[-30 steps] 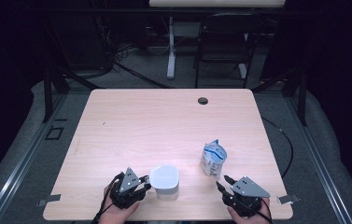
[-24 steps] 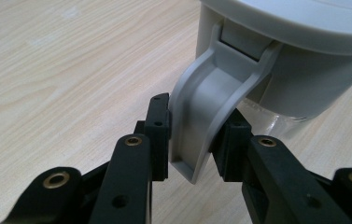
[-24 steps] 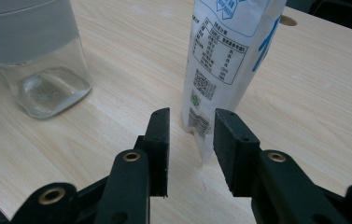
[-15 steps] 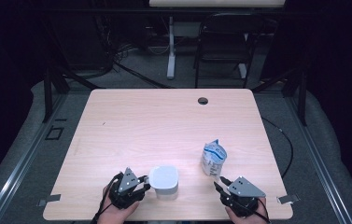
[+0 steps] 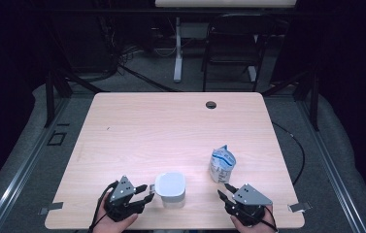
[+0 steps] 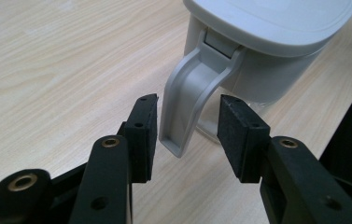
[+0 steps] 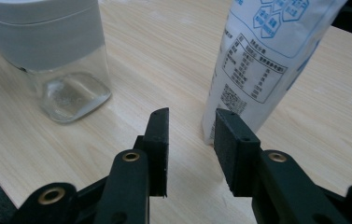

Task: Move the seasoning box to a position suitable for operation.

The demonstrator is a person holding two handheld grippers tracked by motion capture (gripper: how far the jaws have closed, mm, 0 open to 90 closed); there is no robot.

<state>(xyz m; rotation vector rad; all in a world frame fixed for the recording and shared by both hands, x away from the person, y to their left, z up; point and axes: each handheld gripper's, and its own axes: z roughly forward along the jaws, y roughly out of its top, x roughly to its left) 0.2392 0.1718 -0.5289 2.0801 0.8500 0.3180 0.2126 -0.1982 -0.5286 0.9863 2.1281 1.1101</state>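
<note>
Straddling the jug (image 6: 257, 42) handle (image 6: 187, 98), your left gripper (image 6: 187, 126) fingers stand apart, not touching it; your right gripper (image 7: 190, 140) fingers gape near the bag (image 7: 267, 60) on the table (image 5: 171, 126).

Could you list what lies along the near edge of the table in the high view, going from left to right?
Left gripper → white-lidded jug → blue-and-white bag → right gripper.
</note>
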